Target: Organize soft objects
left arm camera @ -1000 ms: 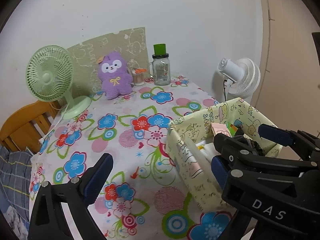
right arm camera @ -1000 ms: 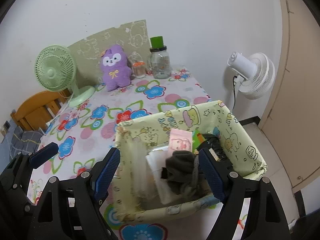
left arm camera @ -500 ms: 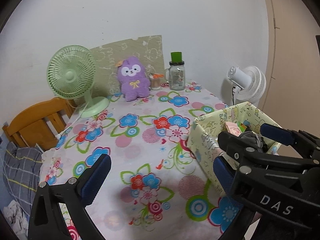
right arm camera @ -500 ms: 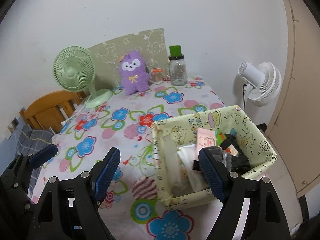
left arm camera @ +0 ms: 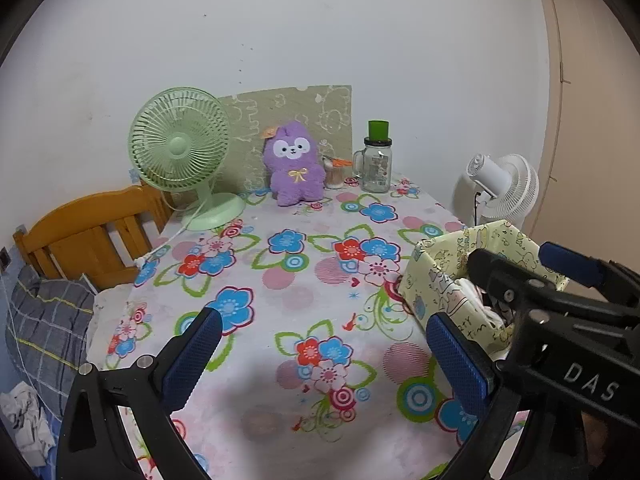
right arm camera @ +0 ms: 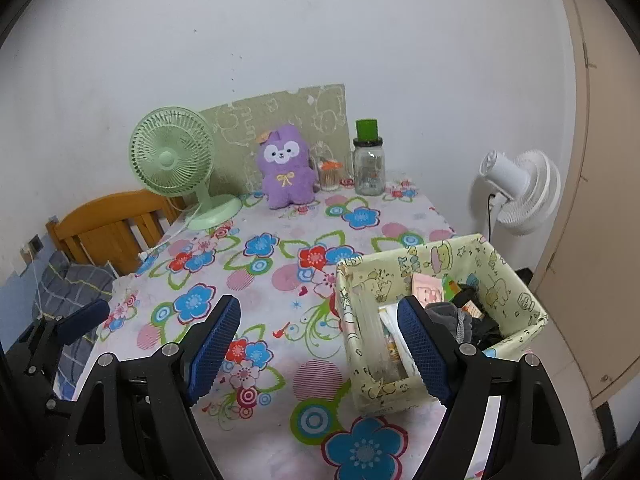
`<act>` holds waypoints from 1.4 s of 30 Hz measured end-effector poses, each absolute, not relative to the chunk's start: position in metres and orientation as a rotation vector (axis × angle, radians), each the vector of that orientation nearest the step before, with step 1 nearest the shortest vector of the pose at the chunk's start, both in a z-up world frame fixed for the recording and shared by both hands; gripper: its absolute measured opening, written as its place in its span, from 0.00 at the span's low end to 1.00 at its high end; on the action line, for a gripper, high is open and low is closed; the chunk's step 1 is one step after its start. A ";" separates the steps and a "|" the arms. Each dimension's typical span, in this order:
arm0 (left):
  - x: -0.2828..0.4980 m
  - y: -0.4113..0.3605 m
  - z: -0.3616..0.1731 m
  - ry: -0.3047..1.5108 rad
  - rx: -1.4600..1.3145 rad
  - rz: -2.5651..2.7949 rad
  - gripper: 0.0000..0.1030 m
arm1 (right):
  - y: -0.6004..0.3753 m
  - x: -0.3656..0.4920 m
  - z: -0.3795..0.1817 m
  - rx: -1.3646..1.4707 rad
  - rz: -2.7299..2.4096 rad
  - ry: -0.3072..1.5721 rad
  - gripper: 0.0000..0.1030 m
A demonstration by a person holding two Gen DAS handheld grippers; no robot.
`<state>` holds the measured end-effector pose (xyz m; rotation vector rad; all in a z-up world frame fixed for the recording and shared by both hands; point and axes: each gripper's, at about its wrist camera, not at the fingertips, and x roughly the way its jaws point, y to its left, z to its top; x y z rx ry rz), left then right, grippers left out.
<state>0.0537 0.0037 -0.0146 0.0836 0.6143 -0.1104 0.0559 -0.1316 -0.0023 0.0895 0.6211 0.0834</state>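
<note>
A purple plush toy (left arm camera: 295, 162) sits upright at the far end of the flowered table (left arm camera: 288, 280), also in the right wrist view (right arm camera: 285, 170). A yellow cartoon-print fabric bin (right arm camera: 440, 300) stands at the table's right edge, holding dark cloth (right arm camera: 460, 318), packets and a pink item. The bin also shows in the left wrist view (left arm camera: 448, 280). My left gripper (left arm camera: 320, 352) is open and empty above the near table. My right gripper (right arm camera: 320, 344) is open and empty, its right finger in front of the bin.
A green desk fan (left arm camera: 180, 152) stands at the back left with its cord on the table. A glass jar with green lid (left arm camera: 377, 160) and a small cup (left arm camera: 334, 170) stand beside the plush. A white floor fan (left arm camera: 500, 184), wooden chair (left arm camera: 92, 236) and bedding (left arm camera: 40, 320) flank the table.
Both grippers have pulled back and risen from the bin and table. The bin now sits farther off to the right, and more of the table shows. Both stay open.
</note>
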 end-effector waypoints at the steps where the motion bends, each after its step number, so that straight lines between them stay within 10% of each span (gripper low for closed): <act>1: 0.052 0.007 -0.014 0.609 0.082 -0.106 1.00 | -0.130 0.054 -0.001 0.084 0.082 0.615 0.81; 42: -0.001 0.034 0.013 0.490 0.028 -0.030 1.00 | -0.135 -0.004 0.019 0.044 0.073 0.450 0.95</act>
